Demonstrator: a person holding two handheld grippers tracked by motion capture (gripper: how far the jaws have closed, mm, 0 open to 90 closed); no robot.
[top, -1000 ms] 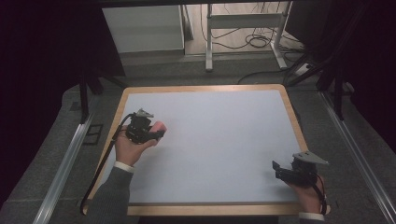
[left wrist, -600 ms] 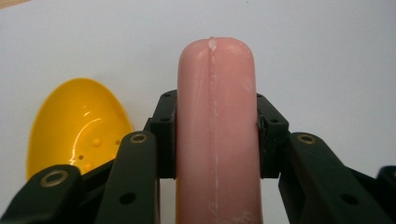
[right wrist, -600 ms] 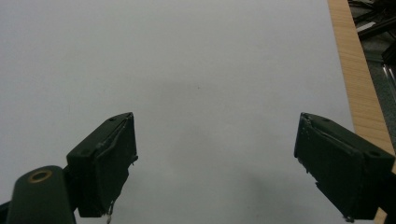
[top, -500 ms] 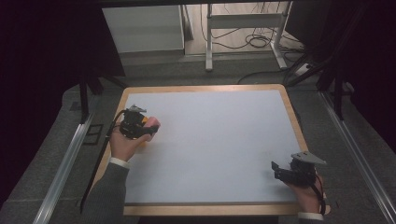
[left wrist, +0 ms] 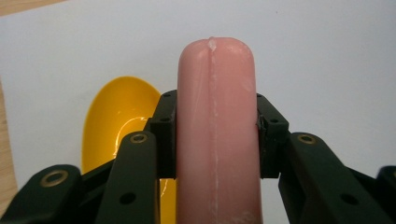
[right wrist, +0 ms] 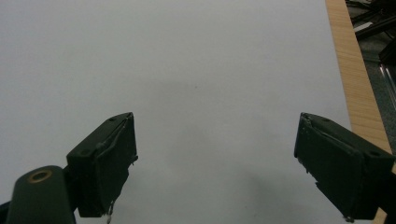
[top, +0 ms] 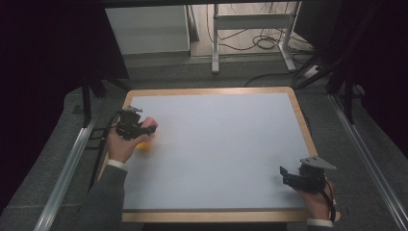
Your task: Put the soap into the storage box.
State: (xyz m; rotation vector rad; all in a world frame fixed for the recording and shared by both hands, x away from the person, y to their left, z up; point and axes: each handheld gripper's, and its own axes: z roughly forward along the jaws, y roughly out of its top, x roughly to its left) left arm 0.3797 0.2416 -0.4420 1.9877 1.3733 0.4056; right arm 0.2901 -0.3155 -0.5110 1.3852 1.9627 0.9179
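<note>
A pink sausage-shaped piece (left wrist: 216, 135) stands clamped between the jaws of my left gripper (left wrist: 215, 135), its rounded end pointing away. In the high view that gripper (top: 144, 129) is near the table's left edge, with the pink piece (top: 148, 123) poking out of it. A yellow bowl-like object (left wrist: 119, 121) lies on the white surface just below and left of the jaws, seen as a yellow patch (top: 143, 145) by the hand. My right gripper (right wrist: 217, 168) is open over bare white surface, at the front right corner (top: 287, 174).
The white table top (top: 221, 144) has a wooden rim (top: 304, 115). In the right gripper view, the rim (right wrist: 355, 79) runs close by the right jaw. Metal rails flank the table; a desk frame and cables stand beyond the far edge.
My left gripper, holding the pink piece, moved left and a little toward me. The yellow object now shows beneath it. The right gripper stayed put.
</note>
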